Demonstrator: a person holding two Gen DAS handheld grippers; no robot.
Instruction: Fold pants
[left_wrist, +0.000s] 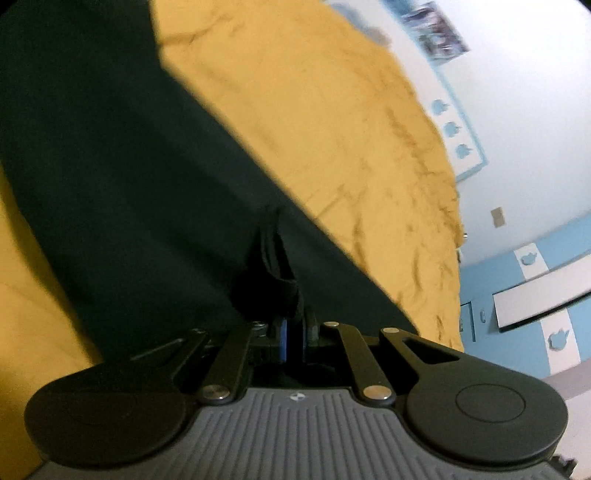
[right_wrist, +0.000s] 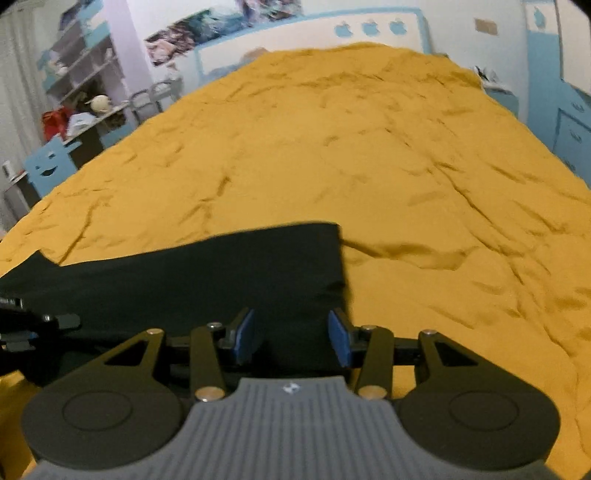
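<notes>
The dark green-black pants lie spread on a mustard-yellow bedspread. In the left wrist view my left gripper is shut on a bunched fold of the pants, which rises from between its blue pads. In the right wrist view the pants lie flat in front, their right edge ending near the middle of the bedspread. My right gripper is open, its blue pads wide apart over the near edge of the fabric. The left gripper's body shows at the left edge.
The bedspread fills most of both views and is wrinkled. Shelves with clutter and a blue chair stand left of the bed. A white and blue wall with posters lies beyond it, and blue drawers stand on the right.
</notes>
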